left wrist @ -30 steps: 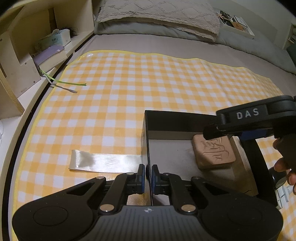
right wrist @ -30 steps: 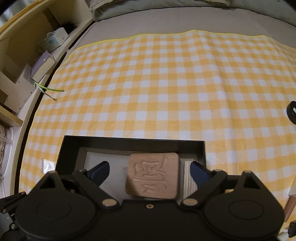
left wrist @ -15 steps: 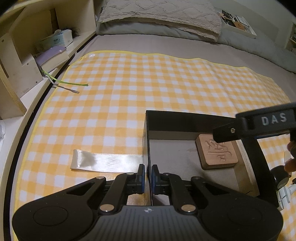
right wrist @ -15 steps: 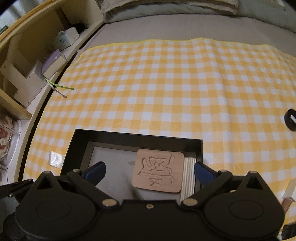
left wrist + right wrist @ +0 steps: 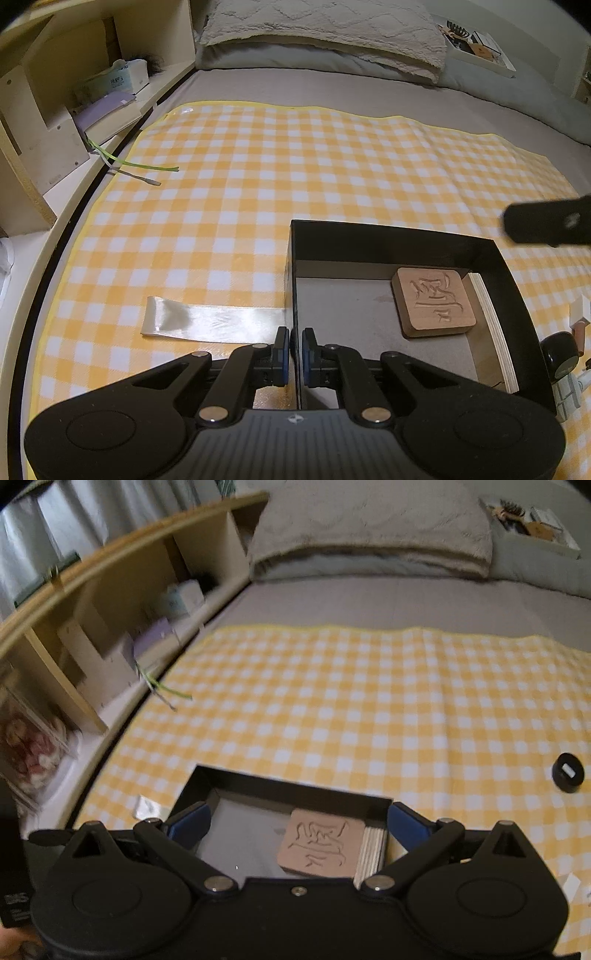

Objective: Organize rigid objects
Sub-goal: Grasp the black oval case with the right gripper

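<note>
Gripping the near left wall of the black box (image 5: pixel 402 236), the left gripper (image 5: pixel 293 350) has its blue-padded jaws pressed against that thin wall from either side, one pad outside, one inside. The box sits on the yellow-and-white checked cloth (image 5: pixel 295 166), which is spread over a grey bed.

Inside the box, the carved wooden block (image 5: pixel 432 297) lies flat on the grey floor, carved face up, in the far right corner. It lies just beside a pale plywood strip (image 5: pixel 493 325) that lines the right wall; whether the two touch cannot be told.

The right gripper (image 5: pixel 297 821) hangs above the near part of the box with its jaws spread wide, holding nothing. Its blue fingertips (image 5: pixel 190 821) stand well apart either side of the box interior, clear of the block. In the left wrist view, part of this gripper appears as a blurred black bar at the right edge, above the box's far right corner.

A shiny ribbon strip (image 5: pixel 210 325) lies flat on the cloth, its right end meeting the left outside wall of the box. A small black round item (image 5: pixel 568 771) rests on the cloth, well to the right of the box. Green and white cords (image 5: pixel 136 170) trail onto the cloth's left edge from the wooden shelf unit (image 5: pixel 40 122). A pillow (image 5: pixel 321 33) lies at the head of the bed.
</note>
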Demonstrator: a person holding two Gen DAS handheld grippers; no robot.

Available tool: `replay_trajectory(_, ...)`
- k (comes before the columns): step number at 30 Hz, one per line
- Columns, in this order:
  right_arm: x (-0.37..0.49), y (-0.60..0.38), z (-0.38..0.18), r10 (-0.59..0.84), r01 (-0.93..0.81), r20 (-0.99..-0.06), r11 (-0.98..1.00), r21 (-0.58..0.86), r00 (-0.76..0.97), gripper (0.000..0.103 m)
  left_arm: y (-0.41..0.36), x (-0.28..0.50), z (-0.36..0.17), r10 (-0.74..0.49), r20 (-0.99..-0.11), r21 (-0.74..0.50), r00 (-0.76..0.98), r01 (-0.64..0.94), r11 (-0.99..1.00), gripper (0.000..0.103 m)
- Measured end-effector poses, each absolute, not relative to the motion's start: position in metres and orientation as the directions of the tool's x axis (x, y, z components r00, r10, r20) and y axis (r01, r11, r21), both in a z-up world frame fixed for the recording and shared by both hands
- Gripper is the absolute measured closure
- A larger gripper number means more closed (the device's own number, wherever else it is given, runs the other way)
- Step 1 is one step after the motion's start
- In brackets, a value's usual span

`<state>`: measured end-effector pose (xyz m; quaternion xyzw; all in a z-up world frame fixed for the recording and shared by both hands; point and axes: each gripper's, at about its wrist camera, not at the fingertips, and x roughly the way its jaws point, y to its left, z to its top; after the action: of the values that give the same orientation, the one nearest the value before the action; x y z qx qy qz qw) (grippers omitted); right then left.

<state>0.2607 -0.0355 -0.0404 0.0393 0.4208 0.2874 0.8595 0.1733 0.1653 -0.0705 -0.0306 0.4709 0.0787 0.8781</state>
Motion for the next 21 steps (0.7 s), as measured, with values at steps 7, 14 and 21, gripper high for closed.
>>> replay_trajectory(7, 0.26, -0.072, -0.031, 0.488, -0.417, -0.669, 0.865, 0.281, 0.561, 0.0, 0.166, 0.173, -0.069, 0.116, -0.829, 0.022, 0.547, -0.176, 0.984, 0.098)
replay_trajectory(14, 0.263, -0.118, -0.035, 0.416, -0.353, -0.666, 0.905, 0.236, 0.619, 0.0, 0.165, 0.173, -0.068, 0.123, -0.828, 0.025, 0.547, -0.182, 0.983, 0.098)
replay_trajectory(21, 0.264, -0.161, -0.047, 0.327, -0.278, -0.681, 0.942, 0.186, 0.655, 0.0, 0.166, 0.172, -0.068, 0.127, -0.827, 0.025, 0.548, -0.19, 0.982, 0.098)
